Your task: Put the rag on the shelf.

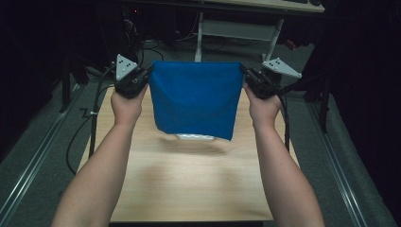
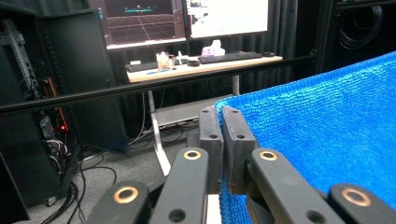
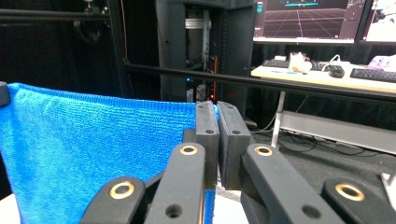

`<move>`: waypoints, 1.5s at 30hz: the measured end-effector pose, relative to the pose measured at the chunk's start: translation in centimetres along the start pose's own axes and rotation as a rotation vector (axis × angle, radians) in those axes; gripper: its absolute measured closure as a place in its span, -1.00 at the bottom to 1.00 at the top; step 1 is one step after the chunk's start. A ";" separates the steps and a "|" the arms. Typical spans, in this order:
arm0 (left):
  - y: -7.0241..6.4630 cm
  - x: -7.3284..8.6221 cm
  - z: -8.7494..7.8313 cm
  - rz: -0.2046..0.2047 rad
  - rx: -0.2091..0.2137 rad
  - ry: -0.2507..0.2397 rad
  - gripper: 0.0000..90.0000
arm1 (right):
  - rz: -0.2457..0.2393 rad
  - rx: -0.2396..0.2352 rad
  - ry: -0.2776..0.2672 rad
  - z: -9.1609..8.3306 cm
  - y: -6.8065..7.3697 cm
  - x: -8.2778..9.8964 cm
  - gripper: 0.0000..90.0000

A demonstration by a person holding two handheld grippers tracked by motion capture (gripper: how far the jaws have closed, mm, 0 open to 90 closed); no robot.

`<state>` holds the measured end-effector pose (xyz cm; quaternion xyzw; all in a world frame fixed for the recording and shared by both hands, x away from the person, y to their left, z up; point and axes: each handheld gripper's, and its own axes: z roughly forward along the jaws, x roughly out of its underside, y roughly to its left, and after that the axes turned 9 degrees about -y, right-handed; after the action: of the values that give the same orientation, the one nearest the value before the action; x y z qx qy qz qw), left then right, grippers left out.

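Two claws, left and right, pinching blue cloth's top corners, top edge level, cloth hanging down

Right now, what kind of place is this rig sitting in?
Likely a robotics lab or data-collection workspace: monitors showing 3D grid views above a keyboard desk, an equipment rack with cabling, and a small wooden table fenced by dark curtains.

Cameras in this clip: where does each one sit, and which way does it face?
High view: above the person's side, looking forward and down at the table; forearms, left gripper, right gripper.
Left gripper view: on that gripper, along jaws shut on the blue cloth, toward a desk.
Right gripper view: likewise, opposite corner.
All three share the cloth.
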<state>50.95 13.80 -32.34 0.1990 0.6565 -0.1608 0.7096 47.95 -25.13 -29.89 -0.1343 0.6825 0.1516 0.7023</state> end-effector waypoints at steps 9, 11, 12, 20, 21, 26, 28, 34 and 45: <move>0.1 1.6 2.2 0.012 -0.021 0.031 0.94 | 0.003 0.023 0.049 2.3 -1.6 1.1 0.98; 0.2 2.8 2.6 0.001 -0.024 0.065 0.94 | 0.003 0.021 0.081 2.8 -1.8 1.9 0.98; 0.2 3.4 2.8 -0.009 -0.023 0.080 0.94 | -0.005 0.025 0.102 3.0 -1.9 2.3 0.98; 0.0 7.3 3.3 -0.052 0.002 0.172 0.94 | -0.011 0.031 0.196 4.0 -2.5 6.0 0.98; 0.0 7.6 3.2 -0.055 0.009 0.182 0.94 | -0.009 0.031 0.201 3.9 -2.5 6.4 0.98; -0.3 9.1 2.8 -0.053 0.032 0.217 0.94 | 0.006 0.028 0.229 3.6 -2.5 8.3 0.97; -0.4 9.7 2.5 -0.061 0.036 0.226 0.94 | 0.014 0.027 0.233 3.4 -2.4 9.0 0.97; -1.3 11.8 1.2 -0.065 0.047 0.254 0.94 | 0.033 0.016 0.258 2.4 -1.7 11.2 0.97; -2.7 15.1 -0.4 -0.083 0.068 0.303 0.94 | 0.021 0.013 0.319 0.9 -0.6 15.0 0.97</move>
<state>50.56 12.14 -47.54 0.2178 0.7577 -0.1803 0.5881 49.36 -24.93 -44.84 -0.1451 0.7877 0.1315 0.5842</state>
